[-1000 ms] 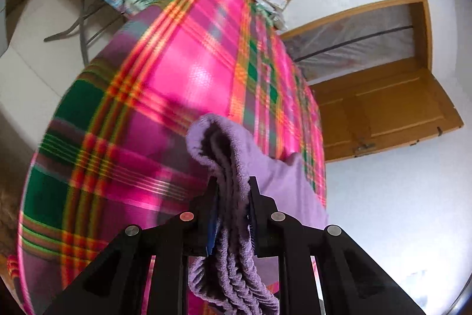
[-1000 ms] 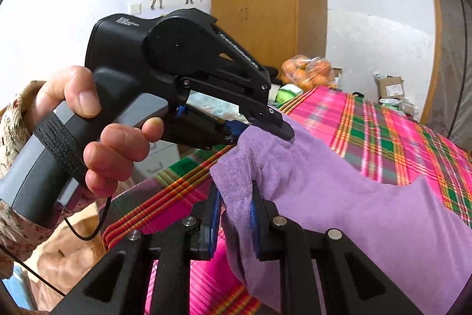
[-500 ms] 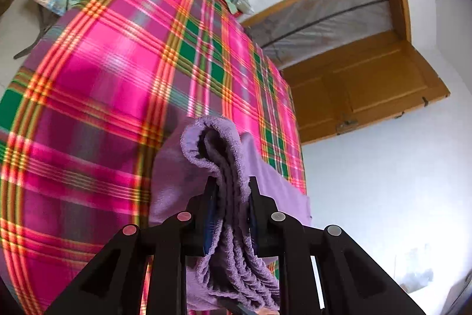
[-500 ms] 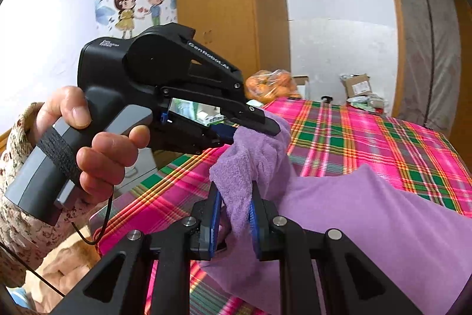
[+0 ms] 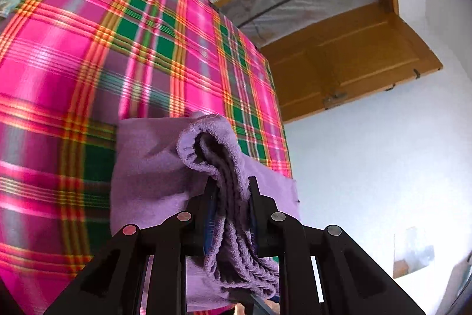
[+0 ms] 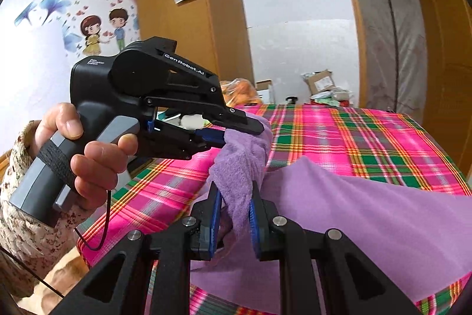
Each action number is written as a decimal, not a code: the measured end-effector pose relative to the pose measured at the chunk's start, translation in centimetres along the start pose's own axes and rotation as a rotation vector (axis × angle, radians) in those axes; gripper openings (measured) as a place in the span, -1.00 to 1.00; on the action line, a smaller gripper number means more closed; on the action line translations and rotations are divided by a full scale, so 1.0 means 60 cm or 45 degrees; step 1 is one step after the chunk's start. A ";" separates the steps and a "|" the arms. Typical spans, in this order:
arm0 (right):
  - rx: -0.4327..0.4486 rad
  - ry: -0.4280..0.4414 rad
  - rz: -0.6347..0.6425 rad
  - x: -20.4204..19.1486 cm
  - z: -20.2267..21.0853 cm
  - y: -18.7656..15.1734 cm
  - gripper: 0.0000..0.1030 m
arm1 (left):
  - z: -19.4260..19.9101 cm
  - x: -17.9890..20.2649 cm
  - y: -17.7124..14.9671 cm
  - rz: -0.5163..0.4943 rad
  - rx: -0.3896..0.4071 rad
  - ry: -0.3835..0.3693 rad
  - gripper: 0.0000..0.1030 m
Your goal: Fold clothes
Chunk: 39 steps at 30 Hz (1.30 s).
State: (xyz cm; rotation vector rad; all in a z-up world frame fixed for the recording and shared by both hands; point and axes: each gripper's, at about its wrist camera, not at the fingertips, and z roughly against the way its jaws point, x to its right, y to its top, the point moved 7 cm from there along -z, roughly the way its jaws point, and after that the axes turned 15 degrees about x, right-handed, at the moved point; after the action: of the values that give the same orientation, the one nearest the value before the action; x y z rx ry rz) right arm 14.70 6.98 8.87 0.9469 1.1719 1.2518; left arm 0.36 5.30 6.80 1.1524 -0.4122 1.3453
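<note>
Soft lilac terry-cloth garment (image 6: 368, 214) is half lifted, half draped over the surface covered with a pink, green and orange plaid cloth (image 5: 88, 55); can't tell if that is a bed or a counter. Left hand-held gripper (image 5: 228, 188) is clamped on a bunched, layered edge of the purple fabric, several thicknesses squeezed between its fingers. Right hand-held gripper (image 6: 234, 197) pinches the same bunch just below; jaws not fully together, cloth fills the gap. In the right wrist view the person's left hand (image 6: 79, 155) wraps the grey handle, patterned sleeve (image 6: 17, 211) behind it. Both grippers sit close together at one gathered corner, above the near edge of the plaid cloth.

Progress: a broad flat panel of the garment lies smooth on the plaid surface, rest hangs from the grippers. Layers in the pinch suggest the fabric is doubled at least once there, but no neat folded stack is visible. Judged mid-fold: held edge remains in the air, needing laying down and squaring. Total folds unclear.

Wooden wardrobe (image 6: 191, 19) and wooden door (image 5: 354, 55) in background.
</note>
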 end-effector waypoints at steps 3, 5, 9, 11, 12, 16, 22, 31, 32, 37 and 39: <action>0.007 -0.034 -0.014 0.022 0.009 0.002 -0.65 | -0.024 0.019 -0.010 -0.008 -0.024 -0.011 -0.65; 0.009 -0.055 -0.019 0.035 0.016 0.002 -0.65 | -0.037 0.028 -0.017 -0.008 -0.042 -0.021 -0.65; 0.004 -0.104 -0.036 0.063 0.030 -0.002 -0.65 | -0.061 0.044 -0.031 -0.014 -0.079 -0.035 -0.64; 0.000 -0.125 -0.044 0.075 0.034 -0.005 -0.65 | -0.074 0.049 -0.037 -0.012 -0.099 -0.038 -0.64; -0.007 -0.138 -0.051 0.082 0.035 -0.008 -0.65 | -0.081 0.052 -0.041 -0.011 -0.108 -0.039 -0.64; -0.040 -0.188 -0.075 0.109 0.040 -0.026 -0.65 | -0.110 0.059 -0.054 -0.015 -0.146 -0.037 -0.64; -0.097 -0.238 -0.113 0.143 0.041 -0.058 -0.65 | -0.156 0.052 -0.077 -0.011 -0.213 -0.013 -0.65; -0.149 -0.289 -0.160 0.177 0.042 -0.091 -0.65 | -0.194 0.034 -0.097 0.001 -0.275 0.014 -0.53; -0.153 -0.292 -0.165 0.179 0.042 -0.094 -0.65 | -0.194 0.033 -0.096 0.003 -0.273 0.011 -0.53; -0.176 -0.330 -0.203 0.197 0.051 -0.106 -0.64 | -0.167 0.037 -0.079 -0.065 -0.205 -0.012 -0.53; -0.186 -0.351 -0.223 0.206 0.057 -0.111 -0.59 | -0.147 0.037 -0.067 -0.091 -0.148 -0.019 -0.53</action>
State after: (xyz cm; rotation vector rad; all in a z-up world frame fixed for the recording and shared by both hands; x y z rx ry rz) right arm 18.62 18.73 1.41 0.8576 0.9139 1.0155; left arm 1.29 14.50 3.10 1.0715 -0.4504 1.2354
